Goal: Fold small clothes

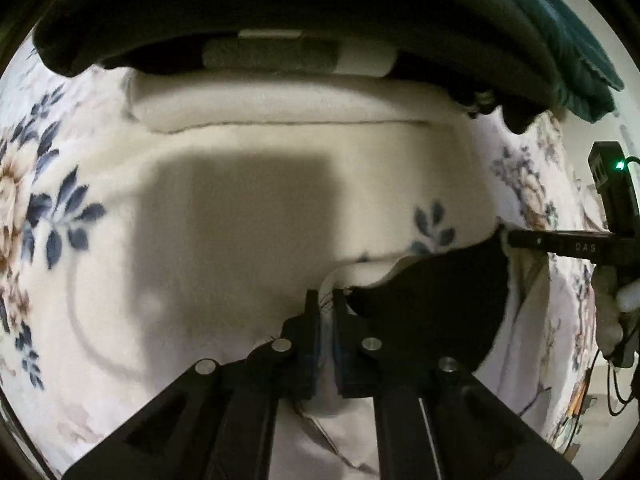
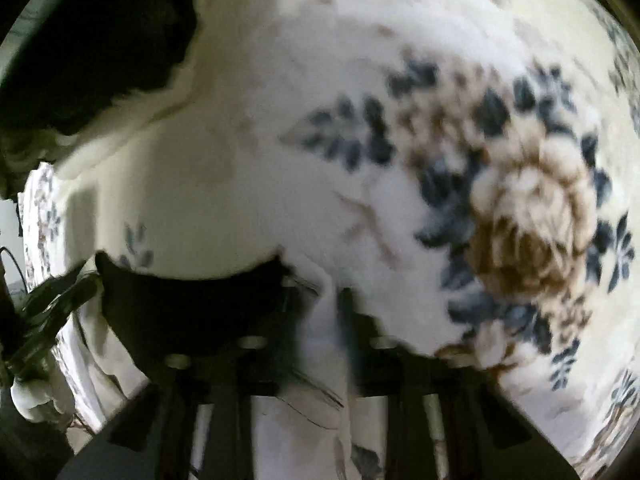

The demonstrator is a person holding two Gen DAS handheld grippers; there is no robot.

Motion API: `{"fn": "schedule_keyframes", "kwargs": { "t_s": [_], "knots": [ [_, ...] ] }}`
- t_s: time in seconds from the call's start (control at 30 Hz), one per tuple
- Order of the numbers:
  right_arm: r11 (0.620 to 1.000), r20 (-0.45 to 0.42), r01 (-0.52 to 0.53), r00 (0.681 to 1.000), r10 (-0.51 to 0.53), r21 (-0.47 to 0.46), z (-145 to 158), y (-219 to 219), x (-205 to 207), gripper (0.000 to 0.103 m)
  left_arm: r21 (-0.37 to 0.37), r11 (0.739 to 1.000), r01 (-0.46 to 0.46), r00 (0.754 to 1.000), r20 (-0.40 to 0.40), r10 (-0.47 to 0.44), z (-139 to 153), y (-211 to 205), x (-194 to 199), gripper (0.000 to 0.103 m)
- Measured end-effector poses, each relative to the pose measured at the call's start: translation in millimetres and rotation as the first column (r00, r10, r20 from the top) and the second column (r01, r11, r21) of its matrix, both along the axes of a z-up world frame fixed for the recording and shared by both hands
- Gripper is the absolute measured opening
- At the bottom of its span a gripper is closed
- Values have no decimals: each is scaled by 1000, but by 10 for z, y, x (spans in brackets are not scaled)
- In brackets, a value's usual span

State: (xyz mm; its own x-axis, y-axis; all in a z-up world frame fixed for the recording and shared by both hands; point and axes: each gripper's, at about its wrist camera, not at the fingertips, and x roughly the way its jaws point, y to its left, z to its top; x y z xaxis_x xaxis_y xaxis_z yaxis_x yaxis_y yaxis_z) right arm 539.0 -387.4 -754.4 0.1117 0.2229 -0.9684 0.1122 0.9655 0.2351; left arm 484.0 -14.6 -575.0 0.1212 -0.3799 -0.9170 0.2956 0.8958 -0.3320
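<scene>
A small black garment (image 1: 436, 300) hangs stretched between my two grippers above a white floral blanket (image 1: 80, 208). My left gripper (image 1: 327, 296) is shut on its pale-trimmed edge. My right gripper (image 1: 520, 238) enters the left wrist view from the right and pinches the garment's other corner. In the blurred right wrist view the same black garment (image 2: 188, 300) spreads left of my right gripper (image 2: 320, 292), whose fingers are close together with cloth between them. My left gripper (image 2: 52, 300) shows at that view's left edge.
Dark folded clothes (image 1: 280, 8) and a teal piece (image 1: 576, 60) are piled at the blanket's far side, over a white folded item (image 1: 296, 104). Cables (image 1: 612, 380) hang at the right. A large brown and blue flower print (image 2: 532, 208) covers the blanket.
</scene>
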Motion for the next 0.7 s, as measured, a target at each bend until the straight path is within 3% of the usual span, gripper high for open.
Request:
{"fn": "schedule_keyframes", "kwargs": {
  "t_s": [0.2, 0.4, 0.57, 0.7],
  "knots": [
    [999, 111, -10, 994, 4, 51, 440, 14, -376, 5, -59, 997, -51, 994, 93, 56, 561, 227, -334, 4],
    [991, 191, 8, 981, -33, 132, 1116, 148, -1080, 5, -148, 983, -105, 980, 151, 128, 1190, 405, -1068, 4],
    [983, 213, 8, 976, -47, 184, 1391, 196, -1878, 5, -226, 957, -180, 967, 140, 214, 1454, 475, -1682, 4],
    [984, 198, -3, 980, -32, 177, 1327, 250, -2494, 5, -260, 933, -250, 957, 83, 279, 1420, 639, -2184, 4]
  ]
}}
